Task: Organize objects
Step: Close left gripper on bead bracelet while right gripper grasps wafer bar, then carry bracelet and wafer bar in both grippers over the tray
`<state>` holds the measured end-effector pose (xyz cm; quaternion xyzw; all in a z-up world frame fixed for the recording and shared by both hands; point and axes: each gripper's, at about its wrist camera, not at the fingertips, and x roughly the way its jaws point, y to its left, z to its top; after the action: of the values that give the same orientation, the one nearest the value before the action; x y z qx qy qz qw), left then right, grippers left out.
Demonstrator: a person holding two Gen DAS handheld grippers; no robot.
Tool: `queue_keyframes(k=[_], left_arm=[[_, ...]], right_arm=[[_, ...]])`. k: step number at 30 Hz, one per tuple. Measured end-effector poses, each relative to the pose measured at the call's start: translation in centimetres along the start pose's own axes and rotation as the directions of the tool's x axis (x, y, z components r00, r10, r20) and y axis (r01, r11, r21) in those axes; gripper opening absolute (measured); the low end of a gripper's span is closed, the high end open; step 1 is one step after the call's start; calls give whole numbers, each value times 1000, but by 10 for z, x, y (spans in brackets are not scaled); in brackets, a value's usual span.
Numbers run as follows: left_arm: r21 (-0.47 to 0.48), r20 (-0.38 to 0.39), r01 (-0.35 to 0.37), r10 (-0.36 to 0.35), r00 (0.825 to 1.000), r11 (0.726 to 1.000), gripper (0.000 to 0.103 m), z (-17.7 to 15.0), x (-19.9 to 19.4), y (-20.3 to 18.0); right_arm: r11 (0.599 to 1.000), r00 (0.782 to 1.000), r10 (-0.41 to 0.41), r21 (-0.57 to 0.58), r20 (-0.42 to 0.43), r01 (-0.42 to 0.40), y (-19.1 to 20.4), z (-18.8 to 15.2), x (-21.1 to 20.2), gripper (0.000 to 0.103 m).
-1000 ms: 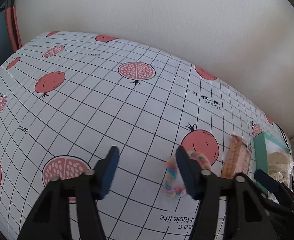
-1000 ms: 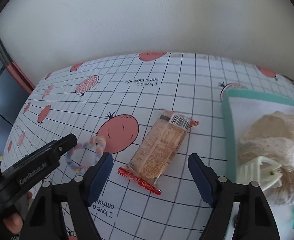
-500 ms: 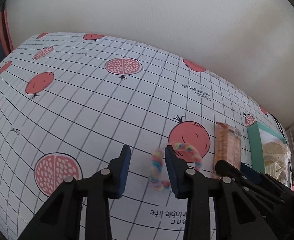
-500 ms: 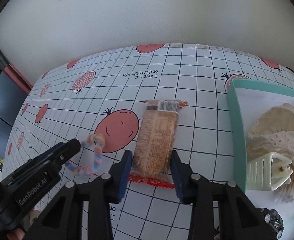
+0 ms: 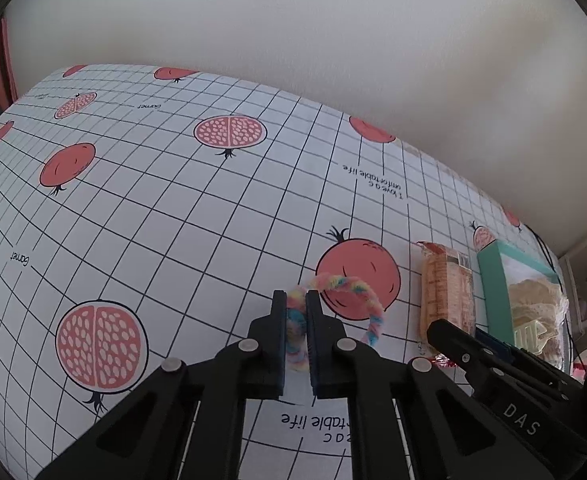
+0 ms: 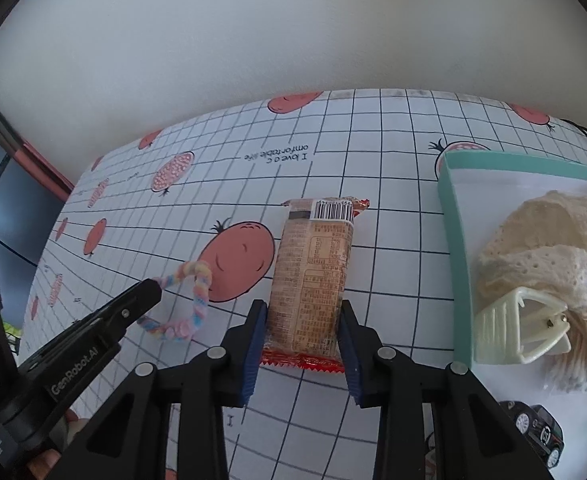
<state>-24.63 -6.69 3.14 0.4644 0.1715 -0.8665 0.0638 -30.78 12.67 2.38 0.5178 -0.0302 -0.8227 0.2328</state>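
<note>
My left gripper [image 5: 295,320] is shut on a pastel rainbow fuzzy ring [image 5: 353,288], lifting its near side off the pomegranate-print tablecloth [image 5: 173,208]. The ring also shows in the right wrist view [image 6: 197,296], held by the left gripper [image 6: 149,292]. My right gripper [image 6: 301,332] is shut on the near end of an orange snack bar wrapper [image 6: 313,264], which lies lengthwise on the cloth. The bar also shows in the left wrist view [image 5: 445,292].
A teal-rimmed white tray [image 6: 451,240] sits to the right, holding cream lace fabric [image 6: 545,256], a pale hair claw clip [image 6: 513,328] and a bag of sticks. A small black toy car [image 6: 537,432] lies near its front. A wall runs behind the table.
Both grippers closed: the left one on the fuzzy ring, the right one on the snack bar. The bar turned from slanted to lengthwise between the right fingers.
</note>
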Motion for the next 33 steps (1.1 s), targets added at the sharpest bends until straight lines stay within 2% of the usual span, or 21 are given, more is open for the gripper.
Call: queue_keyframes(k=[10,21,33], left_arm=[[2,79,64,-64,995,998,9,8,-34,-9],[45,171,113,-119,978,993,9,12,-78,-31],[107,216,163,-183,959,981,9,8,-104,-63]], right_arm=[[998,995,69,-9,73,-69,0,-2,-44,37],[998,981,36,-50,193,-27,-10,-19,-92,37],[999,966,-21,-22,256,28,-46,-33,-136,37]])
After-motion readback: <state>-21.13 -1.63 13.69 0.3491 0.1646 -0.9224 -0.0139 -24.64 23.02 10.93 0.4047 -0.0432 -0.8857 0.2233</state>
